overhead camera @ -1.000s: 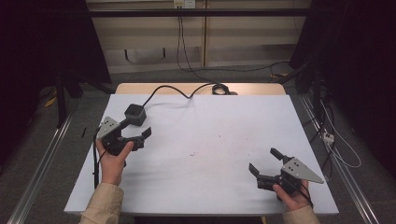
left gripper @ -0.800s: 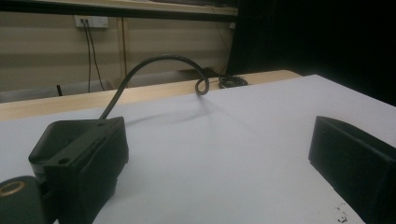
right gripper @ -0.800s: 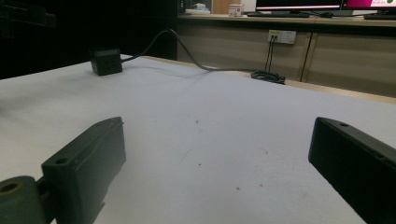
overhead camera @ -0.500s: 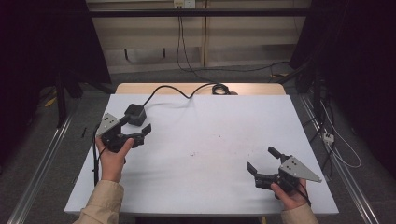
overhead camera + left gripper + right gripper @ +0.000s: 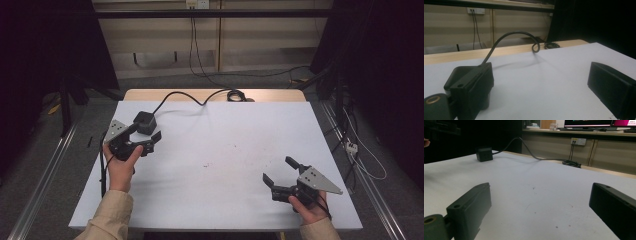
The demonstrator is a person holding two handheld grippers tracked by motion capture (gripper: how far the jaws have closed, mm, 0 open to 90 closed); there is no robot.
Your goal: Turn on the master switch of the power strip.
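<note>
Two small shifts since a second ago. At left, forward and slightly rightward creep: left gripper now right up at the black box, fingers spread wide and empty, one finger just beside the box's near edge, touching or not impossible to tell. Box itself unmoved at the far left of the worktop, cable looping off toward the far edge. Reads as lining up for a grasp, box not yet between the fingers. At right, slight drift inward: right gripper, fingers likewise open on nothing, low over the near right corner, well apart from the box.
</note>
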